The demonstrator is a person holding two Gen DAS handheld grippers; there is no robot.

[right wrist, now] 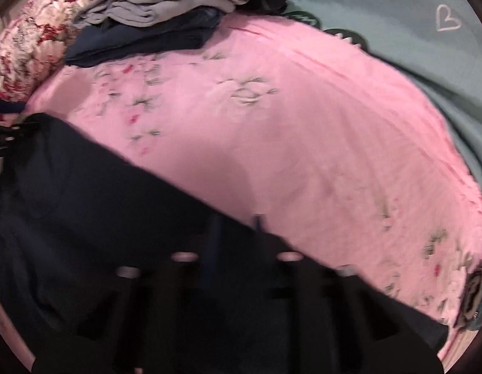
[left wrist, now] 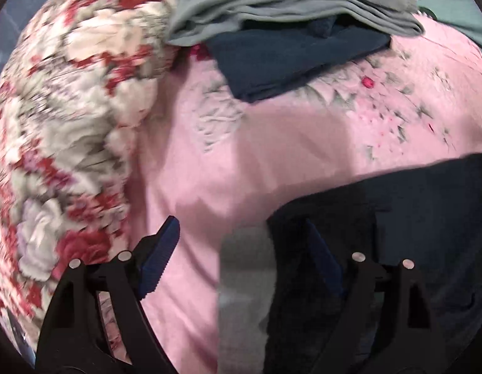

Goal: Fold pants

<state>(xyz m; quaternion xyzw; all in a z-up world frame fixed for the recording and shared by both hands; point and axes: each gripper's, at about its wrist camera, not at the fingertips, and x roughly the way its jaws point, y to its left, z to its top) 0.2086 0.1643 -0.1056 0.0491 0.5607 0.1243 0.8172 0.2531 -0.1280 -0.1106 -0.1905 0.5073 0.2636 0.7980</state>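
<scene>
While my left tool [left wrist: 241, 249] stands with its fingers wide apart, the dark pants [left wrist: 412, 233] lie over its right finger and spread away to that side, so I judge it is placed to take an edge rather than already gripping one; only pink bedspread [left wrist: 272, 143] shows between the blue pads [left wrist: 161, 249]. From my right tool [right wrist: 237, 227] the pants fill everything below and to the left, draped right over the fingers, which is why I cannot tell whether that tool is clamped on cloth or merely buried under it; the view is also smeared by motion. The cloth's upper edge runs as a slant from far left down toward the right, which suggests the garment hangs taut between the two tools, though I would not swear to it. Ahead of both tools, at the far edge of the bedspread, sits a pile [left wrist: 290, 15] of grey and navy garments, probably finished pieces kept clear of the working area. Left of my left tool bulges a floral quilt [left wrist: 69, 109]; ahead and to the right of my right tool is a pale green sheet [right wrist: 412, 31]. The broad bare spread ahead looks like the landing ground for the fold.
</scene>
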